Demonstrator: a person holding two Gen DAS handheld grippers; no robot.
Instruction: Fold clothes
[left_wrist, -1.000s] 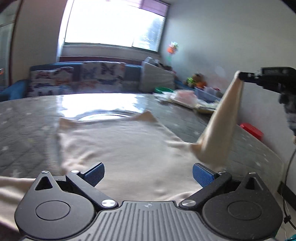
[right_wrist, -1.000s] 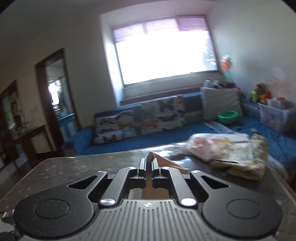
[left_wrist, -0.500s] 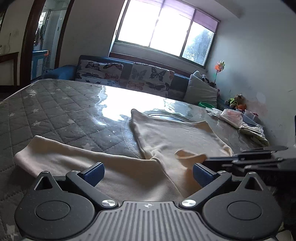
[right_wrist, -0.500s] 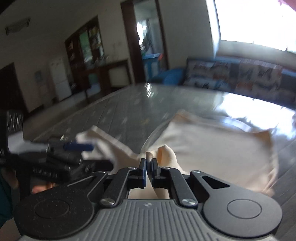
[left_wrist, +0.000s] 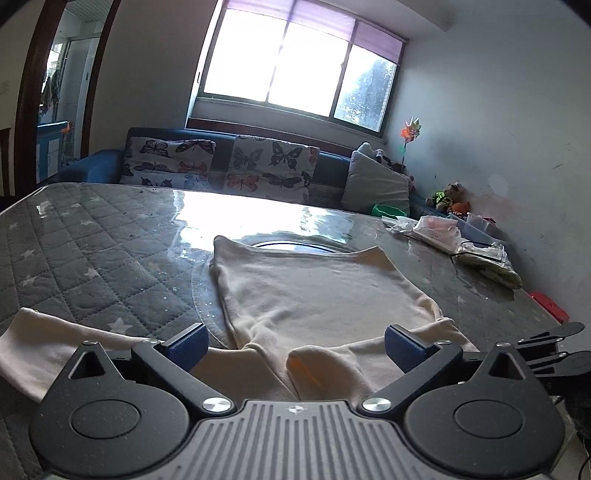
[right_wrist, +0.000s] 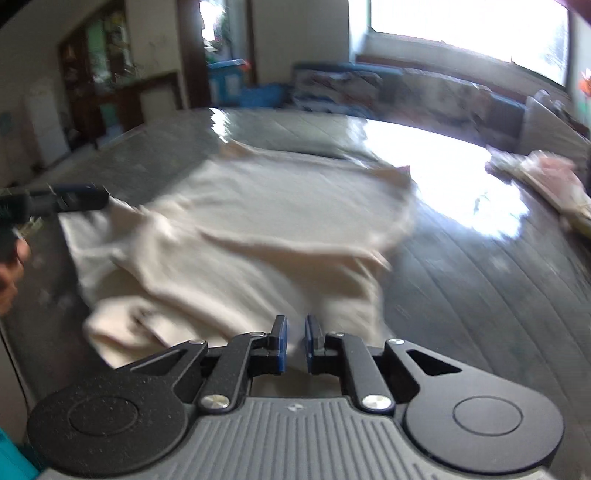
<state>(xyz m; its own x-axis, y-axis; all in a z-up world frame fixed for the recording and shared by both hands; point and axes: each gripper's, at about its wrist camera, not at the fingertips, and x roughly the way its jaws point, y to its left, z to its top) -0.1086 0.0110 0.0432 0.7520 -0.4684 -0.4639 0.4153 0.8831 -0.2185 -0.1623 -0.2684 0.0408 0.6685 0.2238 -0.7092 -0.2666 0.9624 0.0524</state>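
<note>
1. Here, the left gripper (left_wrist: 293, 341) sits low over the near edge of the table (left_wrist: 92, 236), its blue fingers (left_wrist: 186, 343) spread wide apart with nothing between them.
2. Just past those fingers lies the cream garment (left_wrist: 314, 295), flat on the table, with one sleeve (left_wrist: 325, 365) doubled back over its near part and the other sleeve (left_wrist: 55, 343) stretched out to the left.
3. The right gripper (right_wrist: 294, 341) hangs over the same garment's near edge; its fingers stand a narrow gap apart and no cloth is pinched between them, though the right wrist view is blurred.
4. In that blurred view the left gripper's tip touches a raised corner of cloth at the far left, and part of a hand (right_wrist: 11, 273) shows below it.
5. Farther right on the table rest some plastic bags (left_wrist: 454, 240).
6. Beyond the table stands a blue sofa (left_wrist: 96, 166) with butterfly cushions (left_wrist: 273, 168).
7. Behind it a bright window (left_wrist: 295, 70) fills the wall.
</note>
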